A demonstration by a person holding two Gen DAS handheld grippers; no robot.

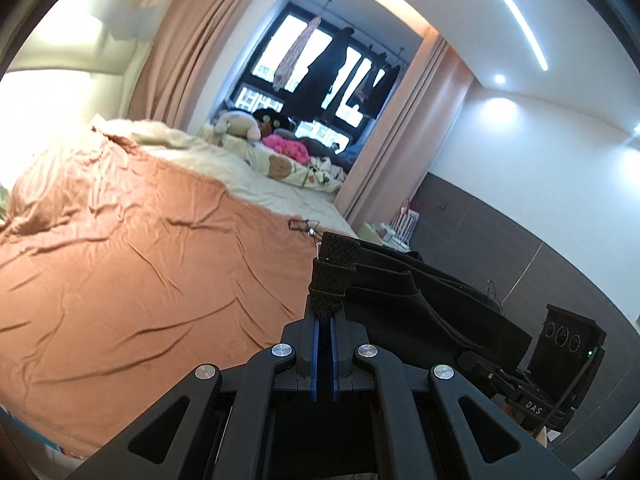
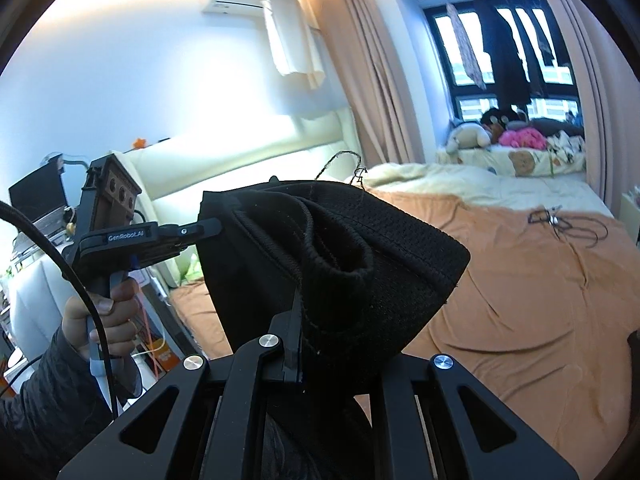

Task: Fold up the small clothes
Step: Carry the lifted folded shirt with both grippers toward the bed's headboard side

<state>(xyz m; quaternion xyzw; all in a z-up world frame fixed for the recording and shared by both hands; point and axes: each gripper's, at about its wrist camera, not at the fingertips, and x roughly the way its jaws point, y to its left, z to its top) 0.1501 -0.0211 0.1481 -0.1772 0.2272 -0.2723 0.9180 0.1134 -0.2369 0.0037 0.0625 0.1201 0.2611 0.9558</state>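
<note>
A small black garment [image 1: 400,304] with a ribbed elastic waistband hangs in the air above the bed, stretched between both grippers. My left gripper [image 1: 325,316] is shut on a fold of the waistband. In the right wrist view the same left gripper [image 2: 218,226] pinches the garment's left edge, with a person's hand [image 2: 108,304] on its handle. The black garment [image 2: 360,248] bunches over my right gripper [image 2: 324,320], which is shut on it; cloth hides the fingertips. From the left wrist view, the right gripper [image 1: 472,360] grips the garment's far end.
Below lies a bed with a wrinkled orange sheet [image 1: 120,260] and a cream blanket [image 2: 460,184]. A thin wire hanger [image 2: 560,216] lies on the sheet. Stuffed toys [image 2: 472,136] sit on the window ledge. A cluttered bedside shelf [image 2: 36,216] stands at the left.
</note>
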